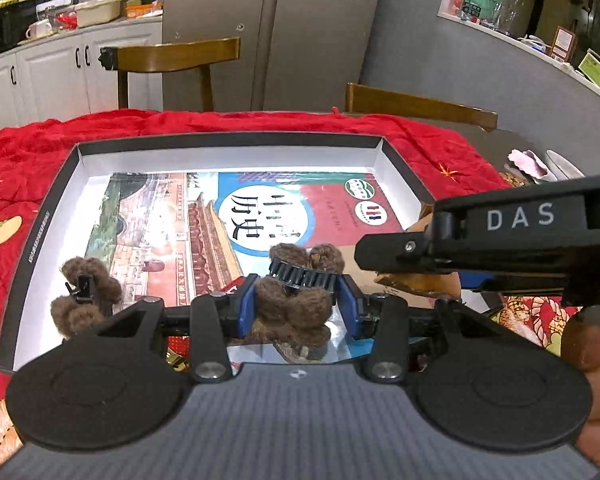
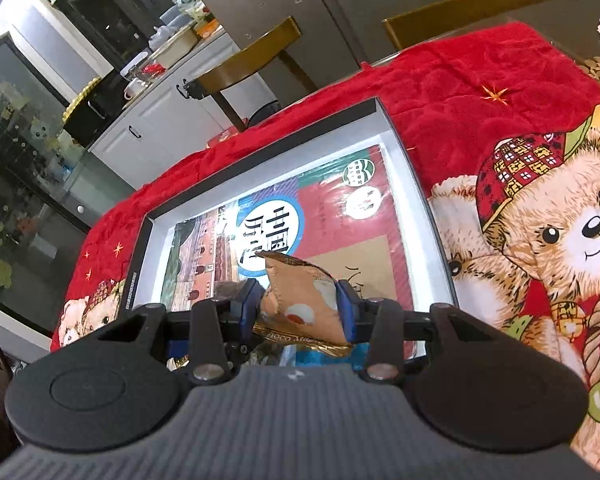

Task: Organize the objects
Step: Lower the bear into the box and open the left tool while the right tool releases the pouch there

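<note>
A shallow box (image 1: 228,140) with a black rim and white inside lies on the red blanket, and a colourful book (image 1: 204,232) lies flat in it. My left gripper (image 1: 297,306) is shut on a brown fuzzy hair claw clip (image 1: 292,312) with black teeth, low over the box's near side. A second fuzzy brown clip (image 1: 86,292) lies in the box's near left corner. My right gripper (image 2: 300,314) is shut on an orange and gold snack packet (image 2: 300,292) over the near end of the book (image 2: 340,232). It also shows at the right of the left wrist view, marked DAS (image 1: 520,216).
The red bear-print blanket (image 2: 480,92) covers the table around the box (image 2: 260,148). Two wooden chairs (image 1: 172,60) stand behind the table, with a fridge and white cabinets beyond. Small items lie on the bare table at the far right (image 1: 528,160).
</note>
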A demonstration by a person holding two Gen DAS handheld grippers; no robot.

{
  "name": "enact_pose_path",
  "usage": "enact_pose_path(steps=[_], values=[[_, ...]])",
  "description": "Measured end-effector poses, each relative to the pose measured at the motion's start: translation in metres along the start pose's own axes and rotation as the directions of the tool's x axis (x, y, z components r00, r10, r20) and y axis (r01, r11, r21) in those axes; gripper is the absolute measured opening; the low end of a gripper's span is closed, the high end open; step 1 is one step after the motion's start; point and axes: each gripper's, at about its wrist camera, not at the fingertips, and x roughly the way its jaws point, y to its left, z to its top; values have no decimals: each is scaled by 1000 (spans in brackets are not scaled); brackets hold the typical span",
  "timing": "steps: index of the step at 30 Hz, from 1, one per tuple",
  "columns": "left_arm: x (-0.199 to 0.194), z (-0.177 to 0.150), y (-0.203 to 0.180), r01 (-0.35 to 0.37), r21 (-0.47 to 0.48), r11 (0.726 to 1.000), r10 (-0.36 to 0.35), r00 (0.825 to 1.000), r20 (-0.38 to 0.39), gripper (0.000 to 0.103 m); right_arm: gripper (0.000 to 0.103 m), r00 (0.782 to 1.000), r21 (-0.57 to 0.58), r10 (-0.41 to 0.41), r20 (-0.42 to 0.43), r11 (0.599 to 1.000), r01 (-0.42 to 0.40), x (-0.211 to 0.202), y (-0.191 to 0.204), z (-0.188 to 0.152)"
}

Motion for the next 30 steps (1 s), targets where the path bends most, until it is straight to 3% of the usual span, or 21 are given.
enact_pose_path(steps=[15, 30], values=[[3, -2, -4, -68, 38, 997, 69, 998, -14, 48, 45, 998, -31, -59, -21, 998, 59, 11, -1, -4], [3, -2, -6, -67, 49, 997, 68, 998, -15, 48, 45, 996, -60, -91, -10, 994, 90, 13, 0, -6]])
